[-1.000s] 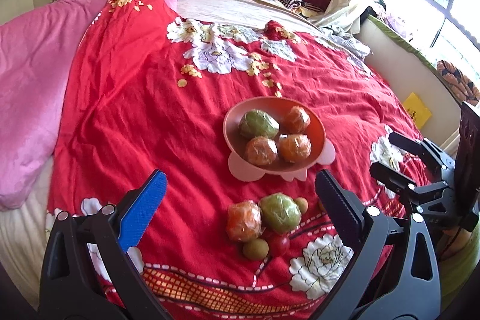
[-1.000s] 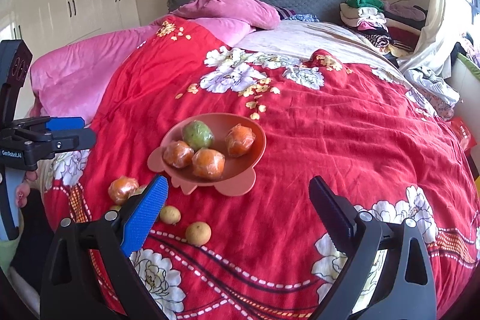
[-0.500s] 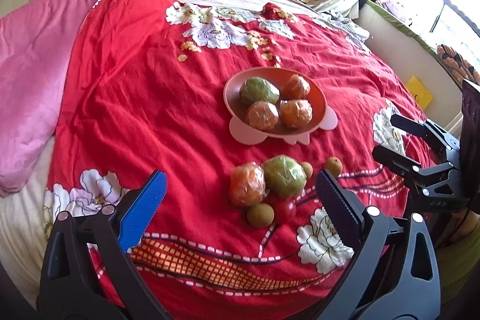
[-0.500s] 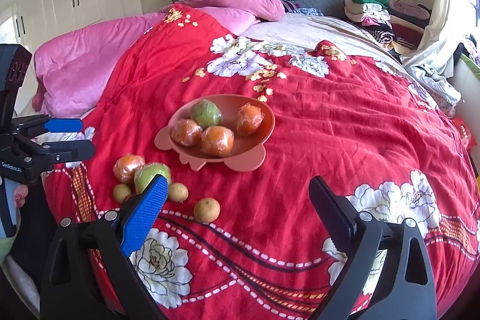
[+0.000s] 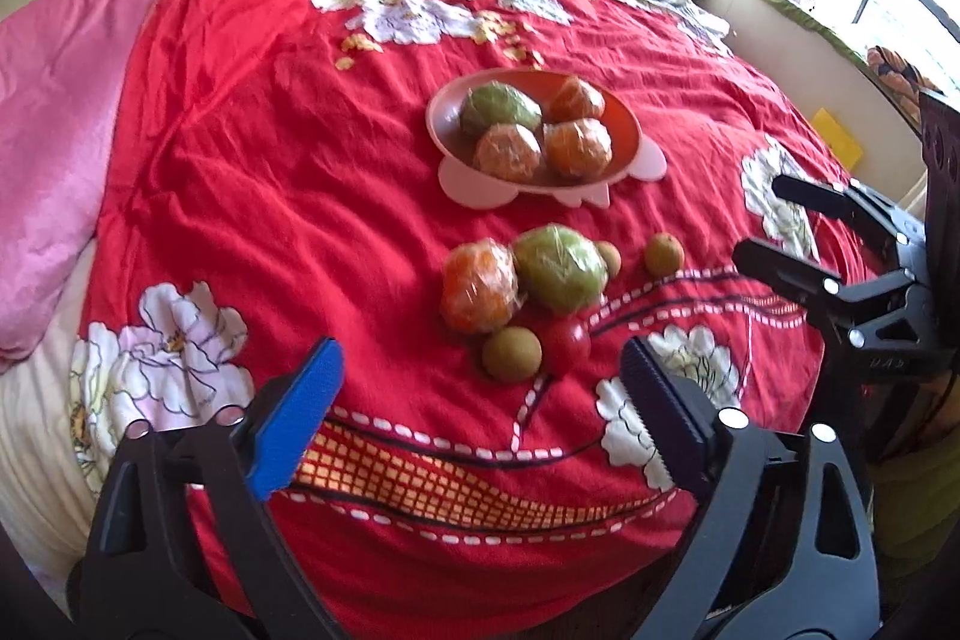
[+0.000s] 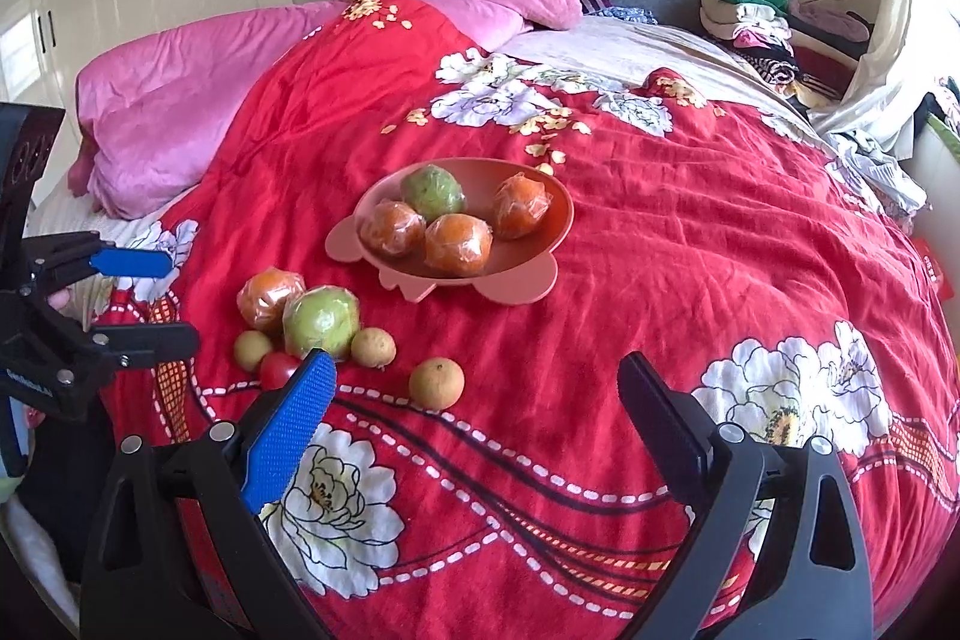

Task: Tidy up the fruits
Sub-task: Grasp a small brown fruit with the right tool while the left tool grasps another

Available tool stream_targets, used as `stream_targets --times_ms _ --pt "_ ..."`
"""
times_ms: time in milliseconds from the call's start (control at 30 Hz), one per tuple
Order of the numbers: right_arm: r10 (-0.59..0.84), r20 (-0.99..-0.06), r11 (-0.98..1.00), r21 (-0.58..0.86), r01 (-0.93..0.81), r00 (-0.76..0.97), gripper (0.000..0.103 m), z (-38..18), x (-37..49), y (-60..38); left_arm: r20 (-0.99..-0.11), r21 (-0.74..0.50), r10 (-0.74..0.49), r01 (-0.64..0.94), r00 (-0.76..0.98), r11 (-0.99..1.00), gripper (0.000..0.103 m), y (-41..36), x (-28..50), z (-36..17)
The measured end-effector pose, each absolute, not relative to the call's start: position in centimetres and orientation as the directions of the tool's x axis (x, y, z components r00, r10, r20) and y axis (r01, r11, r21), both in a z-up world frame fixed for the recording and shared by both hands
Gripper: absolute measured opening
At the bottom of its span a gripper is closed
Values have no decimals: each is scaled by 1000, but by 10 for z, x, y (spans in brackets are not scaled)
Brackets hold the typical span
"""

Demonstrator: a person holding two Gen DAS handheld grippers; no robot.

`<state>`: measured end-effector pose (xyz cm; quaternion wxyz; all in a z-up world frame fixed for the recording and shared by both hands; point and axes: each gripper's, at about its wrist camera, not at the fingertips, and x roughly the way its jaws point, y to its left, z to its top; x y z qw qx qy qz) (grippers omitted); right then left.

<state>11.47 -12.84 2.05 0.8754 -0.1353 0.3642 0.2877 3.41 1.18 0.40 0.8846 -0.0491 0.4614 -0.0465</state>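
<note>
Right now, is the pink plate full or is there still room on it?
Room remains: the pink plate holds four wrapped fruits, bare rim visible.

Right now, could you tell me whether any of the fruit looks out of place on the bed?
Yes. Six fruits lie loose on the red bedspread in front of the pink bowl: a wrapped orange, a wrapped green fruit, a small tomato and three small brownish fruits, one apart from the cluster.
</note>
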Motion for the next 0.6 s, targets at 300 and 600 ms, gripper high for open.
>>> stream_targets --times_ms 300,600 --pt "401 -733 791 -25 -612 549 95 14 111 -126 -842 -134 -168 104 513 986 45 0 37 -16" --pt "384 -760 784 -32 -620 525 93 -2 115 -122 -853 -167 -203 116 481 979 21 4 51 -29"
